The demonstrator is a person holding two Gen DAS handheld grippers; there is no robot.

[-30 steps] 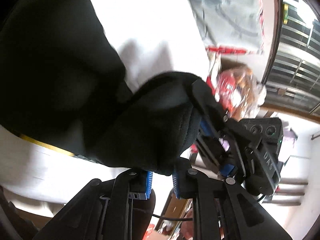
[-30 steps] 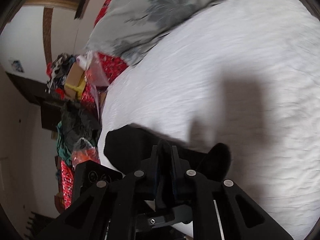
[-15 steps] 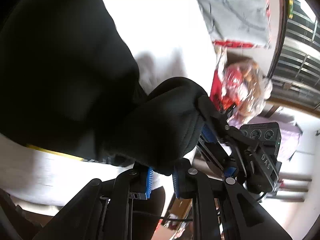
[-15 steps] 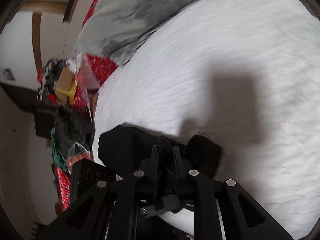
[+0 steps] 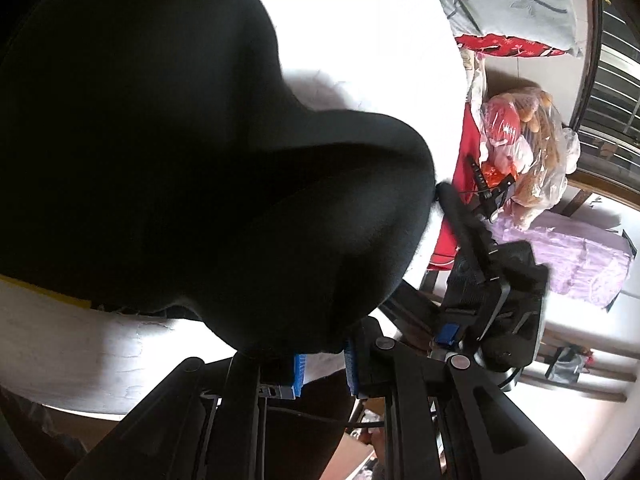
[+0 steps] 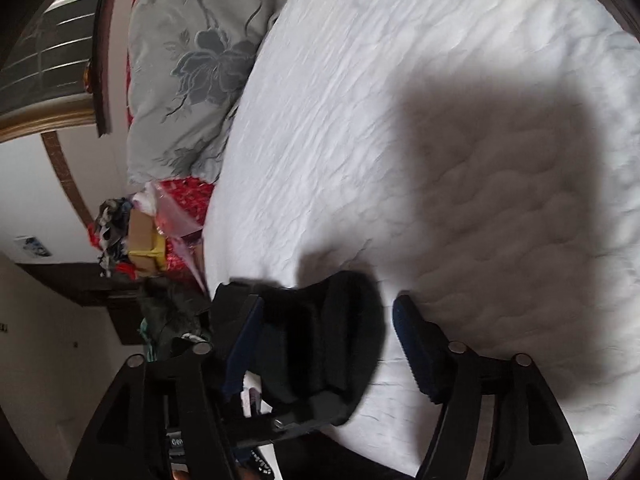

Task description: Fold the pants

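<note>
The black pants (image 5: 160,152) fill most of the left wrist view, spread on the white bed sheet (image 5: 360,32), with a thick fold bulging toward me. My left gripper (image 5: 324,364) is shut on the fold's lower edge, its blue pads (image 5: 299,372) pinching the cloth. My right gripper (image 5: 472,240) shows beside it at the right. In the right wrist view the right gripper (image 6: 328,344) has its jaws opening wide. A bunched end of the pants (image 6: 340,320) lies loose between them, close to the left pad (image 6: 244,344) and apart from the right pad (image 6: 412,348).
A grey flowered pillow (image 6: 188,60) and a red cover (image 6: 188,196) lie at the head of the bed. Boxes and clothes (image 6: 136,240) pile up beside the bed's edge. A plastic-wrapped bundle (image 5: 524,148) and lilac cloth (image 5: 580,256) sit off the bed. White sheet (image 6: 400,100) stretches ahead.
The right gripper's jaws, shut on the pants fold before, have swung wide apart and the view has rolled. Both grippers have come lower toward the bed; the left keeps its grip.
</note>
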